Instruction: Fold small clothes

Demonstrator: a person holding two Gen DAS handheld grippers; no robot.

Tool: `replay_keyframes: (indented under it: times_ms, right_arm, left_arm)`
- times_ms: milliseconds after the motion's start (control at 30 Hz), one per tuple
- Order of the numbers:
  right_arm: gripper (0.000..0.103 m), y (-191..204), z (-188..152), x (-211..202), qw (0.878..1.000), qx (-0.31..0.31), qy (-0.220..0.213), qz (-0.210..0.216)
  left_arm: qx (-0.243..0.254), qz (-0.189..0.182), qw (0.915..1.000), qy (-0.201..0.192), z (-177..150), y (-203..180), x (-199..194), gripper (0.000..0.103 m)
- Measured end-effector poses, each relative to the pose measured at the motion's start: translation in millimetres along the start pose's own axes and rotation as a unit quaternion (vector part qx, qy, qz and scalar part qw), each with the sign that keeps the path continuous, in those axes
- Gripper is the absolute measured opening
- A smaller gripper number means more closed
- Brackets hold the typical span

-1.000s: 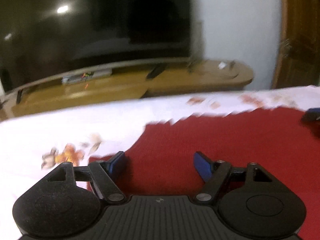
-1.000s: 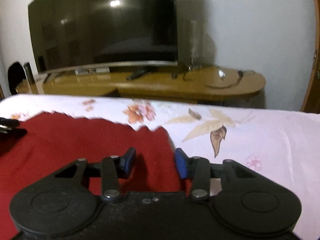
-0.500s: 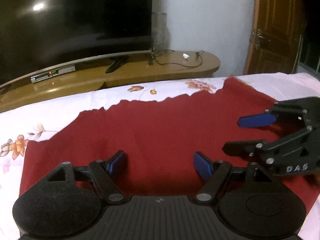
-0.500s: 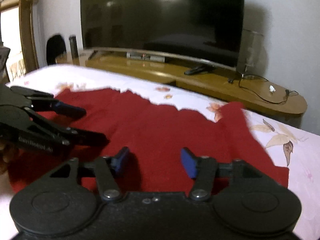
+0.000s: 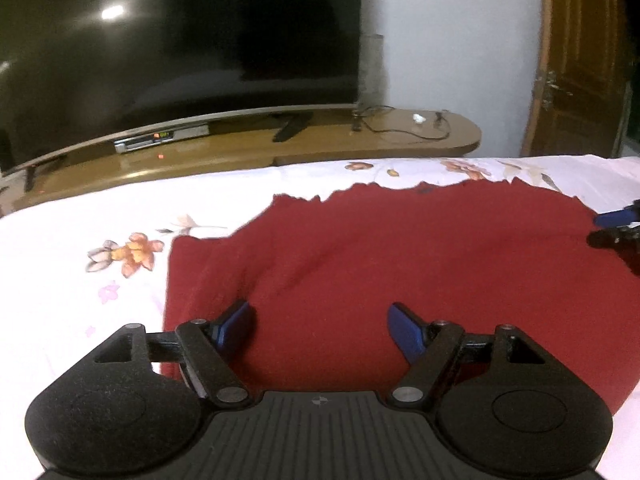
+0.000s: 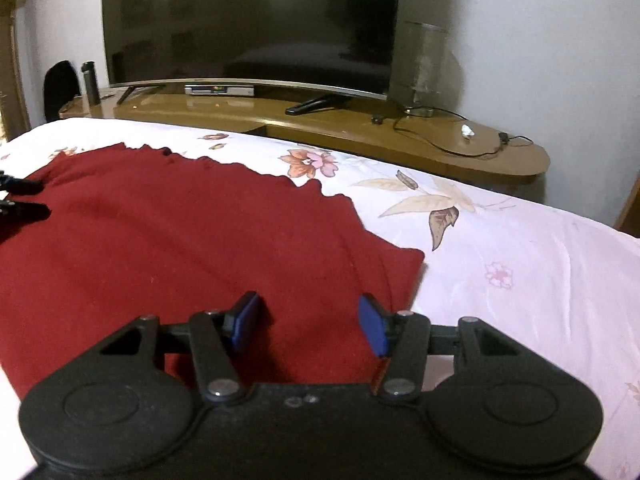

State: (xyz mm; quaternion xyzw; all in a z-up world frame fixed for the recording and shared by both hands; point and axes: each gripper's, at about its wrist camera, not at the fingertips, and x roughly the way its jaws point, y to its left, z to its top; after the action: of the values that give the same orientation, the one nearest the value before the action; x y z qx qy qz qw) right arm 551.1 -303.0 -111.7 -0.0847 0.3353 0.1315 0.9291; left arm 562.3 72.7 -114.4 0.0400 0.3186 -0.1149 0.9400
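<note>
A dark red knitted garment [image 5: 400, 256] lies spread flat on a white floral bedsheet [image 5: 80, 232]; it also shows in the right wrist view [image 6: 180, 236]. My left gripper [image 5: 322, 326] is open and empty, low over the garment's near left part. My right gripper [image 6: 308, 326] is open and empty, low over the garment's near right part, close to its right edge. The right gripper's fingertips [image 5: 616, 226] show at the right edge of the left wrist view. The left gripper's fingertips [image 6: 24, 198] show at the left edge of the right wrist view.
Beyond the bed stands a long wooden TV stand [image 6: 360, 128] with a large dark TV [image 6: 248, 20], a set-top box [image 6: 219, 90], a remote [image 6: 306, 107] and cables [image 6: 448, 144]. A wooden door [image 5: 580, 60] is at the right. A dark bottle [image 6: 90, 82] stands at the stand's left end.
Both grippers have drawn apart toward the garment's left and right sides. The fold raised at the garment's right half a second ago is gone and the cloth lies flat. Both grippers stay open.
</note>
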Motion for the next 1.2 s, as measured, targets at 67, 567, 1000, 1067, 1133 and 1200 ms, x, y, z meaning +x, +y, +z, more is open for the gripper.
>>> replay_keyframes:
  times_ms: [67,567,1000,1067,1133,1200]
  right_arm:
    - [0.041,7,3,-14,1.0,0.012,-0.015,-0.01]
    - [0.046,129,-33,-37,0.993,-0.101,-0.01,0.058]
    - [0.041,67,-61,-98,0.999,0.023,-0.024,0.006]
    - [0.041,85,-55,-98,0.999,0.031,-0.035,0.022]
    - [0.039,106,-50,-93,0.998,0.033,-0.04,0.044]
    - [0.039,129,-47,-86,0.997,0.028,-0.042,0.06]
  left_arm:
    - [0.008,-0.012,0.9995,-0.027,6,-10,-22,0.075]
    - [0.054,-0.019,0.9983,0.006,-36,-31,-38,0.075]
    - [-0.001,0.005,0.9998,-0.021,-36,-28,-79,0.078]
    - [-0.011,-0.005,0.9996,-0.025,-31,-48,-76,0.078]
    - [-0.029,-0.02,0.9993,-0.015,-32,-61,-72,0.078]
    - [-0.022,-0.014,0.9996,0.006,-37,-74,-61,0.078]
